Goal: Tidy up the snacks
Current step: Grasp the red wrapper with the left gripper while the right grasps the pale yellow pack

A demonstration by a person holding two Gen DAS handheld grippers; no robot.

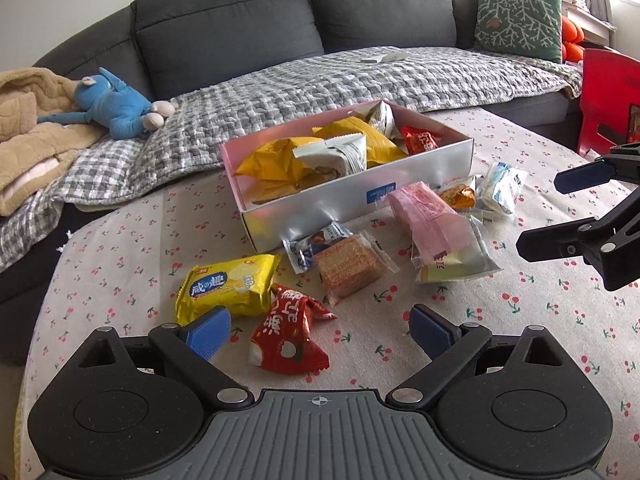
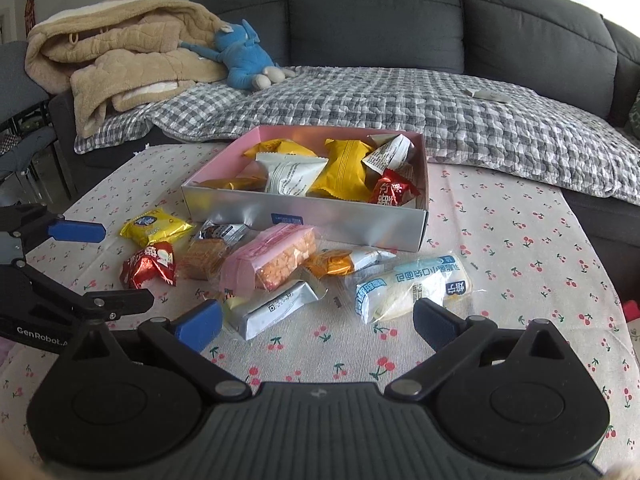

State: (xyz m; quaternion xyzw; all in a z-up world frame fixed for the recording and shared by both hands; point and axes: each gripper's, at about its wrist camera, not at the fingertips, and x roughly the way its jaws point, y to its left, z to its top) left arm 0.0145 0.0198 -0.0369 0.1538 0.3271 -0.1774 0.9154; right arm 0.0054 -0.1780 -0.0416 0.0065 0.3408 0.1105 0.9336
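Note:
A silver box (image 1: 360, 200) with a pink inside stands on the cherry-print tablecloth (image 1: 120, 240) and holds yellow, white and red snack packets. Loose snacks lie in front of it: a yellow biscuit pack (image 1: 228, 288), a clear wafer pack (image 1: 348, 268) and a pink pack (image 1: 428, 220). My left gripper (image 1: 320, 330) is open low over the cloth. A red packet (image 1: 286, 332) lies between its fingers, untouched. My right gripper (image 2: 316, 325) is open too, with nothing held. A silver pack (image 2: 272, 304) and a white bread bag (image 2: 412, 284) lie just ahead of its fingertips.
A dark grey sofa (image 1: 360, 4) with a checked cover (image 1: 320, 84) runs behind the table. On it lie a blue plush toy (image 1: 116, 108), a beige blanket (image 2: 120, 56) and a green cushion (image 1: 520, 24). A red chair (image 1: 608, 92) stands at the right.

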